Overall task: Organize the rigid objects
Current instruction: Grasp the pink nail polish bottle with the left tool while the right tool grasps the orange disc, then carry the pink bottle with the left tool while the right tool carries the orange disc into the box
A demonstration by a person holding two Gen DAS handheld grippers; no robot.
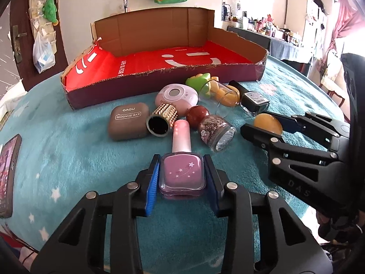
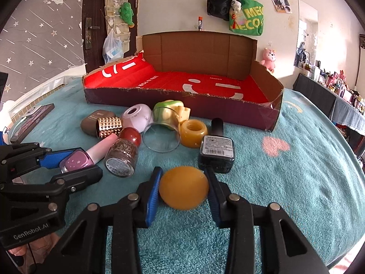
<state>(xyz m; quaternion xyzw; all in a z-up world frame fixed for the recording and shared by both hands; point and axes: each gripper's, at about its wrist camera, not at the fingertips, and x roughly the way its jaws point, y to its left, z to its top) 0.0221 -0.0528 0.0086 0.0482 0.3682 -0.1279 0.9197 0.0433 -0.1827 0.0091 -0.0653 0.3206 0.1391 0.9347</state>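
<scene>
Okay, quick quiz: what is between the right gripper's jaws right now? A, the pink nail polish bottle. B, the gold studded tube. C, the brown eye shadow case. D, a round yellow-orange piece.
D: in the right wrist view the right gripper has its blue pads against both sides of the round yellow-orange piece.

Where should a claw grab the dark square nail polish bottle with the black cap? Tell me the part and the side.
Grip the dark square nail polish bottle across its two flat side walls, coming from the near side over its labelled base, which faces the right wrist camera. It lies on its side with the black cap pointing toward the cardboard box. The amber ring sits close on its left, so keep that finger narrow.
</scene>
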